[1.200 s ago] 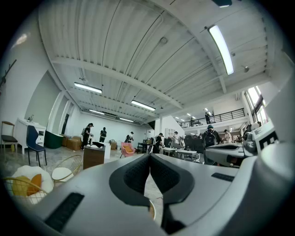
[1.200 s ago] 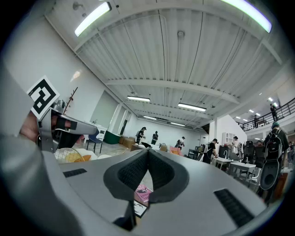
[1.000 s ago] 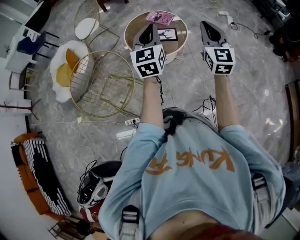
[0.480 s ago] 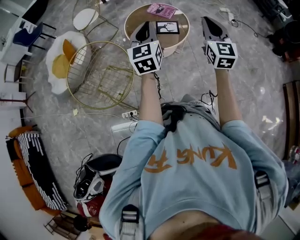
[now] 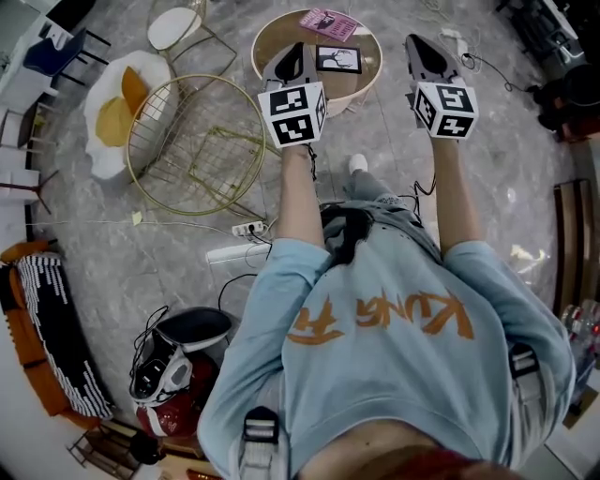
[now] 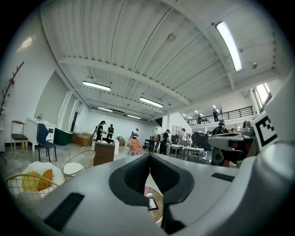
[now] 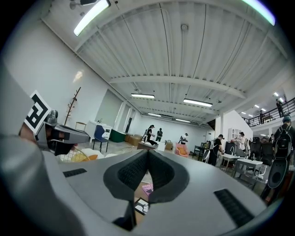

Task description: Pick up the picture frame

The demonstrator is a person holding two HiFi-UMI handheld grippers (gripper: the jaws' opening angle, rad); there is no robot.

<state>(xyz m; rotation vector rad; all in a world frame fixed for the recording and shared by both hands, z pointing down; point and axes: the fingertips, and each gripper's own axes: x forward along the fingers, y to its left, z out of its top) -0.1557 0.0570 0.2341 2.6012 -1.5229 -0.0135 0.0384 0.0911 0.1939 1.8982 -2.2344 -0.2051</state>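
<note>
The picture frame lies flat on the round table, face up, near the middle of the top. Its long side runs across the table from left to right as the head view shows it, tipped only a little, with a black border around a pale picture. A pink book lies on the table's far rim, just beyond the frame and apart from it. The left gripper hangs over the table's left edge, just beside the frame but not touching it; its jaws are pressed together with nothing between them, and its own view shows the frame low down past the closed tips. The right gripper is off the table's right side, over the floor, its jaws likewise together and empty. A gold wire chair stands on the floor to the left of the table. Compared with a second ago, both grippers are as tightly closed as they were and the frame has not shifted on the table. The left gripper keeps much the same place by the frame. A white shoe now shows on the floor on the near side of the table, between the person's arms, where none showed before.
</note>
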